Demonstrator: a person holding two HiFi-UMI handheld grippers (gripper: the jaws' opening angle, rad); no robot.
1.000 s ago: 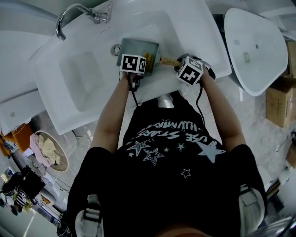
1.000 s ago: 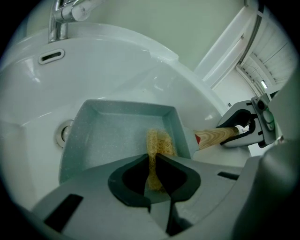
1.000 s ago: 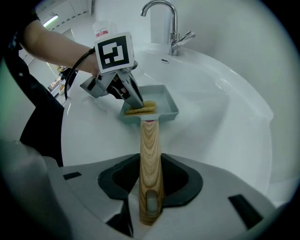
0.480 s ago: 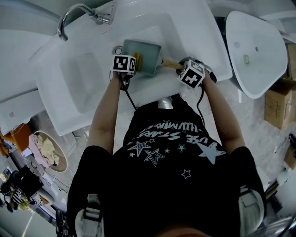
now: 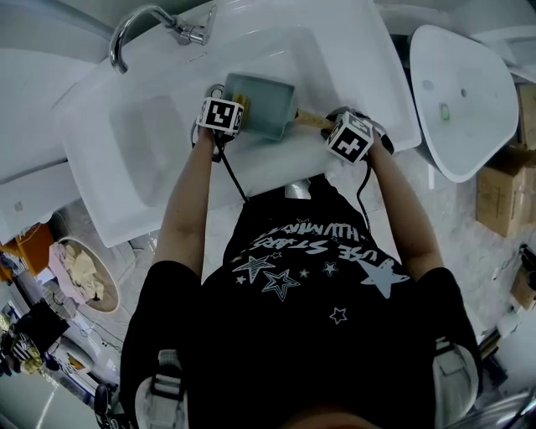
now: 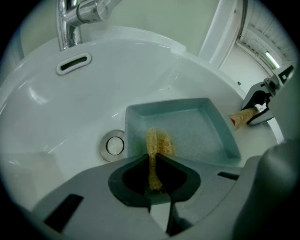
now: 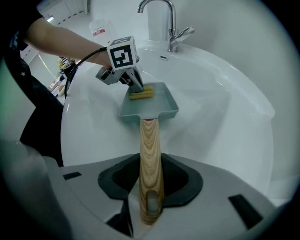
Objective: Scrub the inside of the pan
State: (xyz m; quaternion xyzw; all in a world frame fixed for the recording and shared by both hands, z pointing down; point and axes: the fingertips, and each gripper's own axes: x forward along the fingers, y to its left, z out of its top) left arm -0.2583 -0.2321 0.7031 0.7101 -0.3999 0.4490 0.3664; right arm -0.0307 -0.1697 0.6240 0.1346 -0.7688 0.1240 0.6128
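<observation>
A square grey-green pan sits in the white sink basin. Its wooden handle runs between the jaws of my right gripper, which is shut on it. My left gripper is shut on a yellow scrub sponge. The sponge presses on the pan's inner floor near its left wall.
A chrome faucet rises at the sink's back rim. The drain lies just left of the pan, and an overflow slot sits under the faucet. More white basins stand at right, and cardboard boxes on the floor.
My left gripper slid the sponge leftward and a little farther back across the pan. The right gripper and the pan handle hardly moved.
</observation>
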